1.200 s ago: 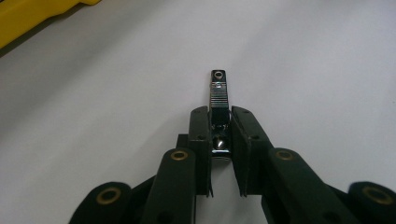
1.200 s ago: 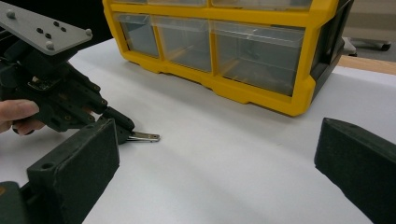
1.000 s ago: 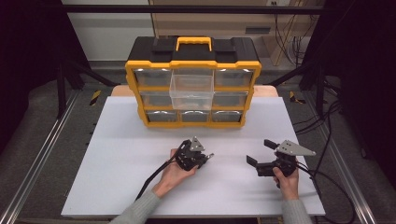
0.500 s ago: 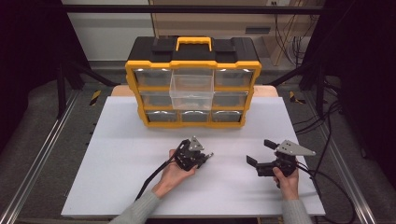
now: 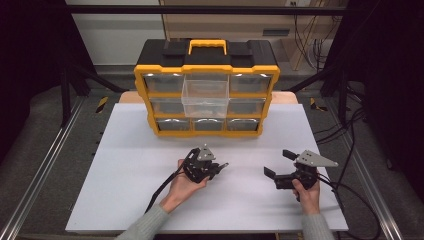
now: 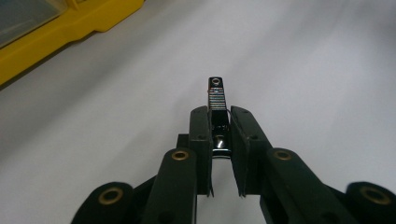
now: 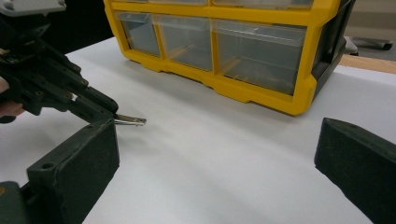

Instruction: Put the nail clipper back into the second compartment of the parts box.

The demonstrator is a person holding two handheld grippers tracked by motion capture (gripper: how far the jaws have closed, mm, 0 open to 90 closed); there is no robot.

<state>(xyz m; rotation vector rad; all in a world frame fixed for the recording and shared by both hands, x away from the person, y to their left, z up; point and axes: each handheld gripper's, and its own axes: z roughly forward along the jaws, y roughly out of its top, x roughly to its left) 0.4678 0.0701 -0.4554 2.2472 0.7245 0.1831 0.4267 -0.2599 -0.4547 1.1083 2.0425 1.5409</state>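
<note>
Nail clipper (image 6: 216, 100) sits pinched tight between the two black jaws of the left gripper (image 6: 218, 122), its shiny tip poking out in front. It hangs just above the white table (image 5: 125, 165), in front of the yellow drawer box (image 5: 205, 92). Farther from the box's left side, the right gripper (image 5: 279, 166) is wide open and holds nothing

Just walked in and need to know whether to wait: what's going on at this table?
A person works with a gripper in each hand. The left gripper is shut on a small metal nail clipper, held just above the white table. The right gripper is open with nothing between its jaws, off to the side. Behind them stands a yellow drawer organizer with one clear middle drawer pulled out.
</note>
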